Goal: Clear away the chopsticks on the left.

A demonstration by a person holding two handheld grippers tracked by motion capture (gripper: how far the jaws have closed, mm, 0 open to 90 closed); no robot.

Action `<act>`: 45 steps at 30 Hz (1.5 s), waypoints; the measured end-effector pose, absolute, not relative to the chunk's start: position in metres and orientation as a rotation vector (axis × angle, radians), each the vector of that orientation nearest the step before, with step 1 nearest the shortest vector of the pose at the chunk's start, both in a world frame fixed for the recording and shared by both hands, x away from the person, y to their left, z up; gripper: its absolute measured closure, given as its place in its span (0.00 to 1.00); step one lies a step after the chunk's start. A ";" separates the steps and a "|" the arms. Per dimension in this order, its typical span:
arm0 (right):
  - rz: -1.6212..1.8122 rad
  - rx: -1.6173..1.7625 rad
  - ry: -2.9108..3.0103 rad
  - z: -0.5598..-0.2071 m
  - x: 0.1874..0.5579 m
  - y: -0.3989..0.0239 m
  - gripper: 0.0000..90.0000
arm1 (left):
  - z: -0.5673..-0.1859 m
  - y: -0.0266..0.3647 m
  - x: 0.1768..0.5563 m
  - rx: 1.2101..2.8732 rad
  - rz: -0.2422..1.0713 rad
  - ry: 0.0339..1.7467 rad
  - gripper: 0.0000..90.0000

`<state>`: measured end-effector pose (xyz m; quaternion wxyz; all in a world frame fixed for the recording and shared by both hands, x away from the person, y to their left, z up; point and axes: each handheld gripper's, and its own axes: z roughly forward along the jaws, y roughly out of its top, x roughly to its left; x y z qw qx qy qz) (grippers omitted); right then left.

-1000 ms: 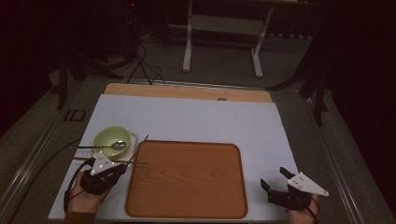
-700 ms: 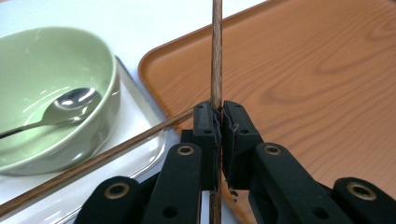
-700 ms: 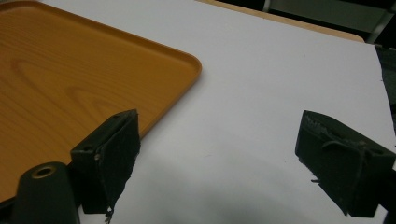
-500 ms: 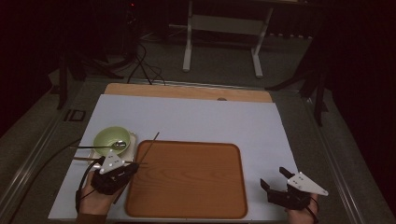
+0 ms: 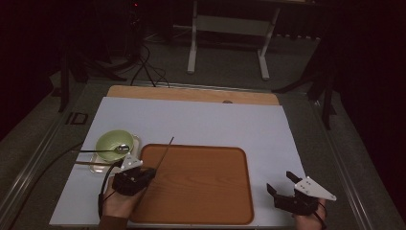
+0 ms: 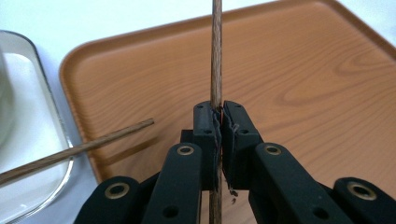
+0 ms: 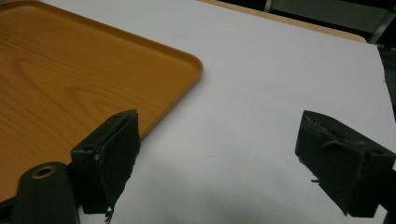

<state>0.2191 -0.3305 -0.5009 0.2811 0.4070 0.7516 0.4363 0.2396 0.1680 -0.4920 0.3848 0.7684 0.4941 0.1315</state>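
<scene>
A: While clamped together, left tongs [image 5: 154, 173] pinch one wooden chopstick [image 5: 162, 155], over left edge of wooden tray [image 5: 201, 191]. Confirmed?

B: Confirmed. Chopstick [image 6: 216, 51] seen squeezed between pads in left gripper view, running straight out past the tips, over the tray [image 6: 299, 84]. Tip pointing up-right in high view, toward far tray corner.

A: Second chopstick?

B: Lying loose [image 6: 70, 151], one end on glass dish [image 6: 39, 186], other end poking over tray rim. Apart from the held one. Same stick in high view [image 5: 91, 163], beside the dish.

A: Bowl?

B: Green bowl [image 5: 111, 140] sitting in the glass dish [image 5: 136, 140], left of tray, just beyond left hand [image 5: 118, 200]. Spoon [image 5: 106, 150] resting across bowl, handle pointing left.

A: Right side?

B: Right tongs [image 5: 282, 183] wide apart, nothing between. Parked near bottom right of white worktop [image 5: 215, 124], off the tray's right edge. Right gripper view: both black pads [image 7: 119, 154] spread, white surface between, tray corner [image 7: 140, 56] at upper left.

A: Tray contents?

B: Bare wood-grain surface apart from chopstick ends overhanging the left rim.

A: Touching worktop, right tongs?

B: Cannot tell; low and close to it.
</scene>
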 end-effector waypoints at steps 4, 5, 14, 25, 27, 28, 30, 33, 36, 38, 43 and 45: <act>1.171 1.092 2.013 -0.501 0.219 -0.331 0.15 | -0.504 0.169 0.244 1.970 0.317 1.320 0.95; 1.171 1.092 2.013 -0.501 0.219 -0.331 0.15 | -0.507 0.170 0.246 1.986 0.306 1.328 0.95; 1.172 1.091 2.015 -0.501 0.219 -0.330 0.15 | -0.522 0.174 0.250 2.030 0.334 1.405 0.94; 1.174 1.091 2.013 -0.501 0.219 -0.331 0.15 | -0.520 0.179 0.239 2.052 0.402 1.459 0.92; 1.175 1.091 2.012 -0.501 0.219 -0.331 0.15 | -0.519 0.182 0.236 2.041 0.405 1.472 0.92; 1.175 1.092 2.012 -0.501 0.219 -0.331 0.15 | -0.518 0.184 0.235 2.035 0.404 1.474 0.92; 1.174 1.091 2.013 -0.501 0.219 -0.331 0.15 | -0.517 0.186 0.234 2.023 0.395 1.476 0.92; 1.173 1.088 2.017 -0.501 0.219 -0.330 0.15 | -0.519 0.184 0.234 2.034 0.390 1.470 0.91; 1.174 1.087 2.015 -0.501 0.219 -0.330 0.15 | -0.522 0.183 0.235 2.044 0.387 1.466 0.88; 1.175 1.090 2.013 -0.501 0.219 -0.331 0.15 | -0.522 0.183 0.235 2.041 0.389 1.468 0.88; 1.177 1.089 2.015 -0.501 0.219 -0.331 0.15 | -0.521 0.185 0.235 2.037 0.387 1.475 0.83; 1.176 1.089 2.015 -0.501 0.219 -0.331 0.15 | -0.521 0.185 0.234 2.035 0.382 1.470 0.81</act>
